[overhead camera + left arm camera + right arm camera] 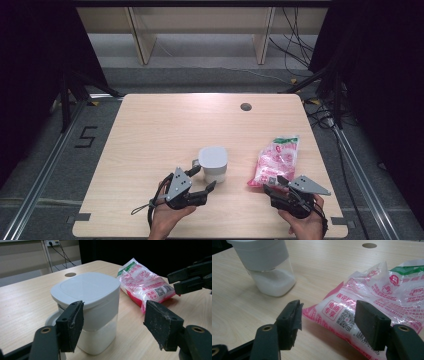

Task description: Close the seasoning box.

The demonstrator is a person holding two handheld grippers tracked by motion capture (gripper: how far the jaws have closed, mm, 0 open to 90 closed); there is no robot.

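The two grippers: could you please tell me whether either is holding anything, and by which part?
Nothing is held. The left gripper stands open around the white container without pressing it; the right gripper is open over the near end of the bag.

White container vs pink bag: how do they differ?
The white container stands upright, rigid, its lid on; the pink bag lies flat, soft and crinkled. The container is plain white above a clear base; the bag carries red print and a green top. The container sits by the left gripper, the bag by the right gripper. Both hold white granules.
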